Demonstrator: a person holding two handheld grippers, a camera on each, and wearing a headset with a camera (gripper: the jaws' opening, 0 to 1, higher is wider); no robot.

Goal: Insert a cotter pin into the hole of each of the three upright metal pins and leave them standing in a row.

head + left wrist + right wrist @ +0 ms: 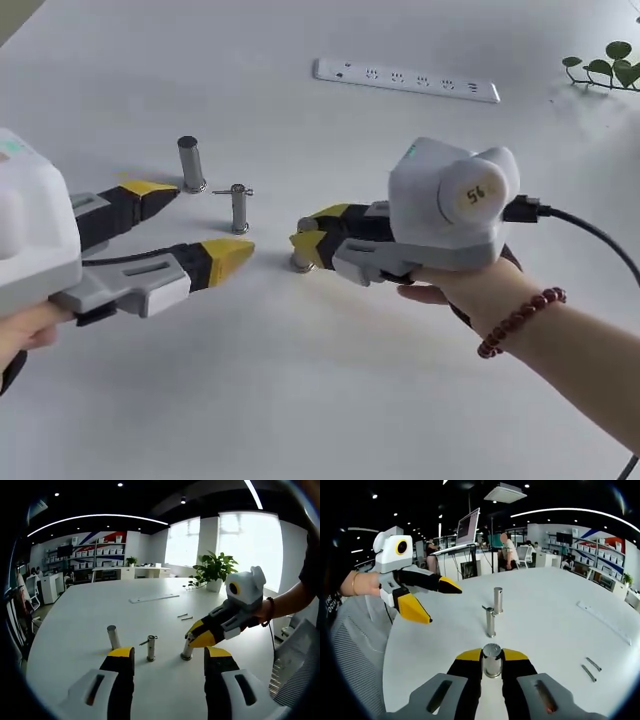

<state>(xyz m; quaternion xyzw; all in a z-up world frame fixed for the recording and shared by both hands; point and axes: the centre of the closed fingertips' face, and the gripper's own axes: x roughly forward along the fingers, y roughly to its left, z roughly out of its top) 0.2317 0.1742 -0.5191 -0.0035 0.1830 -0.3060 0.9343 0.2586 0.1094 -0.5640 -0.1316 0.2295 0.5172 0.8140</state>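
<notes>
- White worktop (300, 400)
- Three upright metal pins in a row: bare pin (190, 163), middle pin (239, 208) with a cotter pin (231, 191) through it, third pin (187, 649)
- Power strip (405, 80) at the far side
- Two loose cotter pins (593, 663) side by side

Left gripper (205, 220): jaws spread wide, nothing between them, tips pointing right. Left hand (22, 330) grips it from beneath. Right gripper (305, 240): jaws closed on a metal pin (491, 661), tips pointing left. Right hand (465, 288) cradles its body, with a bead bracelet (520, 320) at the wrist.
</notes>
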